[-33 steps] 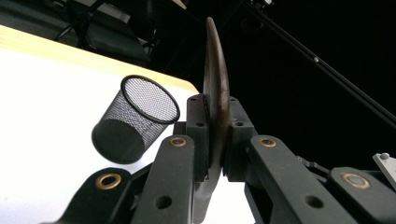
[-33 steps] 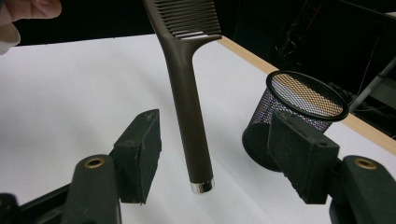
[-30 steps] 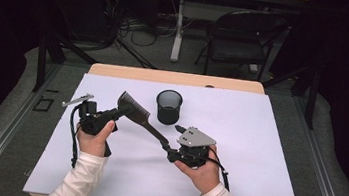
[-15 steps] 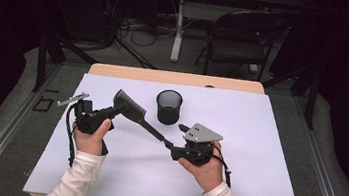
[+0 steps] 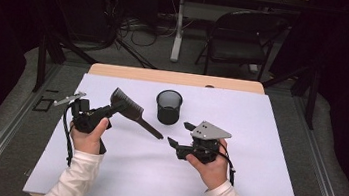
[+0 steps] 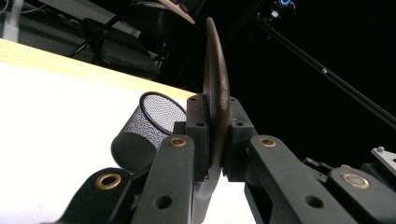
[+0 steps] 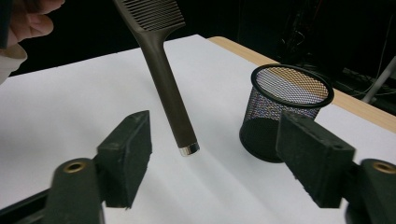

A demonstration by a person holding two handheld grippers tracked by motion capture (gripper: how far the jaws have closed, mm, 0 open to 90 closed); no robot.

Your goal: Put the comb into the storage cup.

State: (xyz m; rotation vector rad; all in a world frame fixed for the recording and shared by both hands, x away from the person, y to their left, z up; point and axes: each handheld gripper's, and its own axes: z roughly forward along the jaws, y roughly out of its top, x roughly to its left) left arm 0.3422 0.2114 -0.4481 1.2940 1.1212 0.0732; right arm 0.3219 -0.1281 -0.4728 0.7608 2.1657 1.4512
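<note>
Comb held over the bench, beside the mesh cup.
Left tongs (image 5: 110,111) clamp the comb (image 5: 130,110) edge-on in their own view; right tongs (image 7: 212,161) gape, handle tip between them, cup (image 7: 286,112) behind.

The white worktop (image 5: 253,178) is brightly lit from overhead, while the room behind falls to near black. Shadows lie soft and faint. Close up, the right hand-held gripper (image 7: 215,154) blurs slightly.
</note>
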